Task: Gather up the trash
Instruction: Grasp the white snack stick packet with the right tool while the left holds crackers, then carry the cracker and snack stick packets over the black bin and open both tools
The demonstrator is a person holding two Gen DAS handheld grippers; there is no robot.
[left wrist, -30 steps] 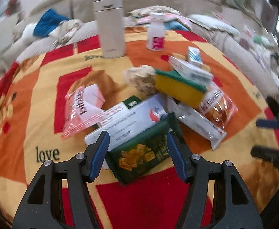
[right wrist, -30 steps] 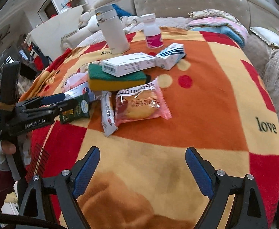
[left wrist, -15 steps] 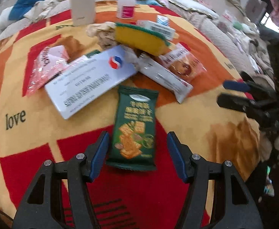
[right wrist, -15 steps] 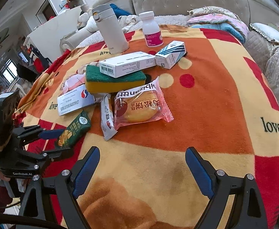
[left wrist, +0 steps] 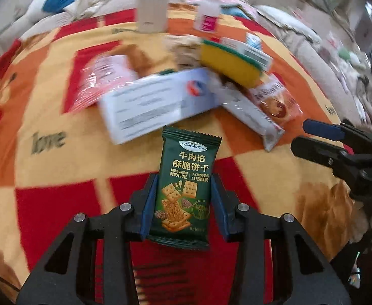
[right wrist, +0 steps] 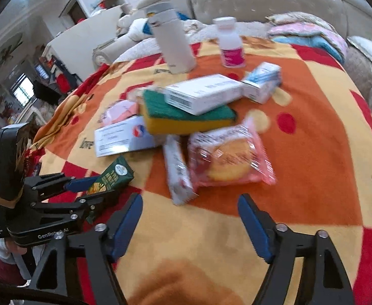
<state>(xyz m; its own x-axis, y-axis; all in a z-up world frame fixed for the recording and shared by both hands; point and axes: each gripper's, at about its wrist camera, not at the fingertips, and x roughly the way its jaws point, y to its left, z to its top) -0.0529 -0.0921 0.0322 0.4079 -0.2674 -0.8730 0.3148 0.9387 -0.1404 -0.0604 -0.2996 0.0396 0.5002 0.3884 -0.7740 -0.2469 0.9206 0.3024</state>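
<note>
A green biscuit packet [left wrist: 189, 152] stands between the blue pads of my left gripper [left wrist: 184, 178]. The jaws are closing and the pads press its two long edges. From the right wrist the packet [right wrist: 114, 174] tilts up off the blanket in the left gripper [right wrist: 94, 190]. My right gripper [right wrist: 189, 199] hovers over bare blanket; its jaws are closing with nothing between them. Just beyond it lie a pink bun wrapper [right wrist: 231, 157] and a white stick packet [right wrist: 178, 170]. The right gripper [left wrist: 300, 137] shows at the right edge of the left wrist view.
On the orange, yellow and red blanket [right wrist: 313, 139] lie a white leaflet box [right wrist: 125, 139], a pink packet [right wrist: 120, 110], a yellow-green sponge [right wrist: 186, 117] under a white carton [right wrist: 203, 94], and a small blue-white box [right wrist: 262, 81]. A thermos [right wrist: 173, 40] and pill bottle [right wrist: 230, 43] stand behind. A sofa lies beyond.
The left gripper drew the green packet out of the pile toward the near edge and narrowed its jaws onto it. The right gripper's jaws narrowed and it moved closer to the bun wrapper.
</note>
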